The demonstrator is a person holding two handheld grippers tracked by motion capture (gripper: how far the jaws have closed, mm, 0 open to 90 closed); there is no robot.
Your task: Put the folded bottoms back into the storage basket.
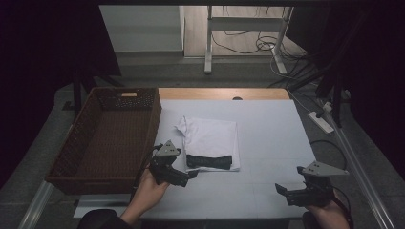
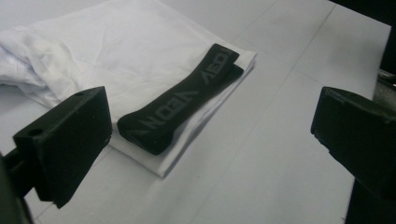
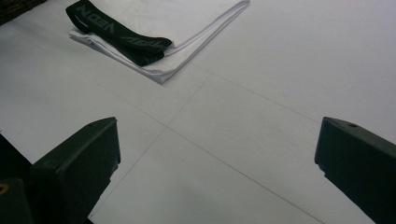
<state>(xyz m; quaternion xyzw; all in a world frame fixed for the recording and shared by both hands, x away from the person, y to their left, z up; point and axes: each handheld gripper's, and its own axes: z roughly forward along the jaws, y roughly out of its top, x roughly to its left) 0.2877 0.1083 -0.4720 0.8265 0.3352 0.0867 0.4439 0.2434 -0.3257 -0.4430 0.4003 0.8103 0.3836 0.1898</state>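
The folded white cloth point(image 1: 212, 138) lies flat near the middle of the counter point(image 1: 267, 143), with a black band point(image 1: 208, 161) across its near edge. In the high view the band's long axis runs from 9 o'clock to 3 o'clock, parallel to the counter's near edge, while the cloth's longer side runs from 6 toward 12 o'clock, its far left corner rumpled. The band carries grey lettering, seen in the left gripper view point(image 2: 180, 100) and the right gripper view point(image 3: 116, 35).

A brown wicker basket point(image 1: 83, 143) sits at 9 o'clock from the cloth, its right wall just beside the cloth's left edge. Beyond the counter at 12 o'clock are a white frame leg and loose cables on the floor.

The left hand-held gripper point(image 1: 191, 174) hovers just at 7 o'clock of the band's left end, jaws spread wide apart and empty, pointing toward 3 o'clock. The right hand-held gripper point(image 1: 281, 189) is well apart from the cloth, at 4 o'clock of it, jaws likewise spread and empty above bare counter, pointing toward 9 o'clock.
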